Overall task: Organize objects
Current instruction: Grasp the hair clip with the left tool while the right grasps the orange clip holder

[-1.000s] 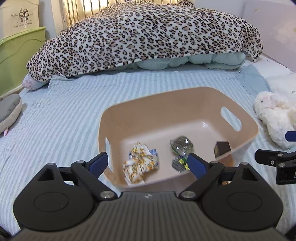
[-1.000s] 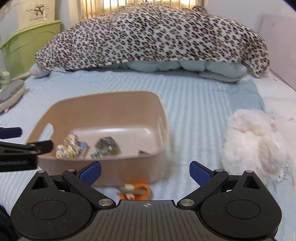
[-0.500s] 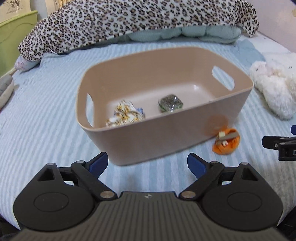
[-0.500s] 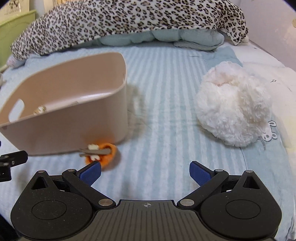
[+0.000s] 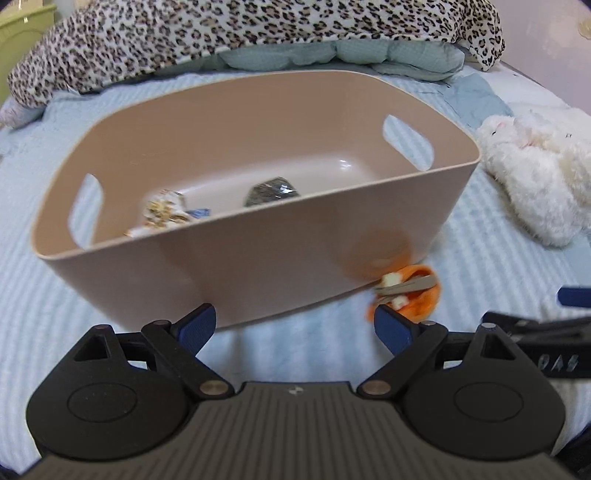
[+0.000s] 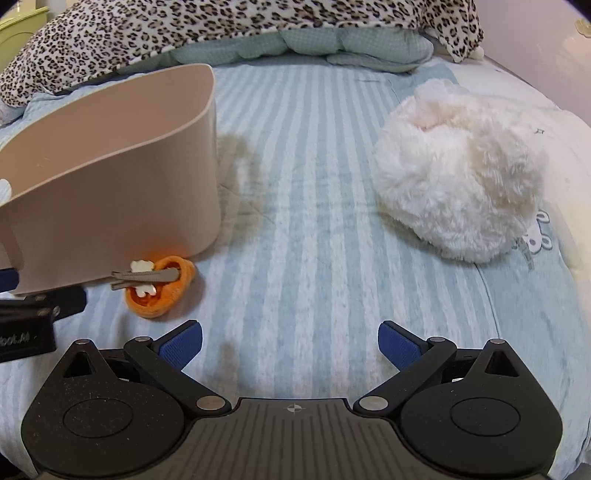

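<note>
Both my left claw (image 5: 295, 326) and right claw (image 6: 290, 341) gape wide and empty near the smooth tan bin (image 5: 258, 251) and fuzzy orange scrunchie (image 6: 162, 291).

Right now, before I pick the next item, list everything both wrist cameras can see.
bin: one, beige, on the bed, handle cutouts in both ends
snack packet: one, yellow and white, inside the bin at its left
dark wrapped item: one, grey-green, inside the bin near the middle
hair scrunchie with clips: one, orange, on the bed at the bin's near right corner
plush toy: one, white, on the bed right of the bin
blanket: one, leopard print, far end of the bed
bed sheet: one, blue and white striped
left gripper: open, empty
right gripper: open, empty
</note>
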Motion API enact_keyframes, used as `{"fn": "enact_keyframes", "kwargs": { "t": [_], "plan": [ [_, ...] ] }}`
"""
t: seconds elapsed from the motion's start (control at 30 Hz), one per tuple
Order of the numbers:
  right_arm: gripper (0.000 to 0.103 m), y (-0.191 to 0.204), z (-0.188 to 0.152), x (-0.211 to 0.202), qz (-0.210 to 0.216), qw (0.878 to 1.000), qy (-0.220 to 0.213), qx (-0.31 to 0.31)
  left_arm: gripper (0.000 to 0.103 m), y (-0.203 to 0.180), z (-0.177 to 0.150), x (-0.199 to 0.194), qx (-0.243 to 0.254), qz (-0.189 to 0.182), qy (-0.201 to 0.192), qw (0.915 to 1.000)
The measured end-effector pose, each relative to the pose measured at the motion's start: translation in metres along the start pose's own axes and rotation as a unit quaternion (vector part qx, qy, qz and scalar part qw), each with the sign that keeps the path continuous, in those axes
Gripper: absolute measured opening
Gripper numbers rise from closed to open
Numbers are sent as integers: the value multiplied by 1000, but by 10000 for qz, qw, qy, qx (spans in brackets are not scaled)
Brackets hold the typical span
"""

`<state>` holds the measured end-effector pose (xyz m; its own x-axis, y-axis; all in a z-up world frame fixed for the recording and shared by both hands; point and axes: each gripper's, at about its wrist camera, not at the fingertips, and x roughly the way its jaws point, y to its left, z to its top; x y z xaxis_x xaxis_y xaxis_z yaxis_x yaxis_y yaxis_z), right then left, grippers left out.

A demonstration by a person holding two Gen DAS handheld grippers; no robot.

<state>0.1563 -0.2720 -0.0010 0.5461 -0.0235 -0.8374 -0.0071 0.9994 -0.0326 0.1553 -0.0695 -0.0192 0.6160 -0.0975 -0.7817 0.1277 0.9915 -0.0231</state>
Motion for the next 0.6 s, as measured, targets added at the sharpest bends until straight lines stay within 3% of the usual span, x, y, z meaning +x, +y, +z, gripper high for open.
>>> {"fn": "enact_keyframes", "kwargs": {
  "t": [0.1, 0.33, 0.47, 0.53, 0.6],
  "plan": [
    [102, -4, 0, 3, 24, 9999, 46, 137, 91, -6, 0, 10, -241, -221, 78, 9994],
    [103, -12, -1, 8, 6, 9992, 127, 391, 87, -9, -3, 17, -962, -345, -45, 9948],
    [102, -11, -1, 13, -47, 9991, 207, 377, 74, -15, 0, 20, -1106, -507, -47, 9926],
    [103, -11, -1, 15, -62, 9990, 221, 384, 62, -19, 1, 24, -1125, -566, 8, 9920],
    [103, -11, -2, 15, -82, 9990, 221, 388, 45, -22, 2, 29, -1116, -621, 51, 9918]
  ]
}}
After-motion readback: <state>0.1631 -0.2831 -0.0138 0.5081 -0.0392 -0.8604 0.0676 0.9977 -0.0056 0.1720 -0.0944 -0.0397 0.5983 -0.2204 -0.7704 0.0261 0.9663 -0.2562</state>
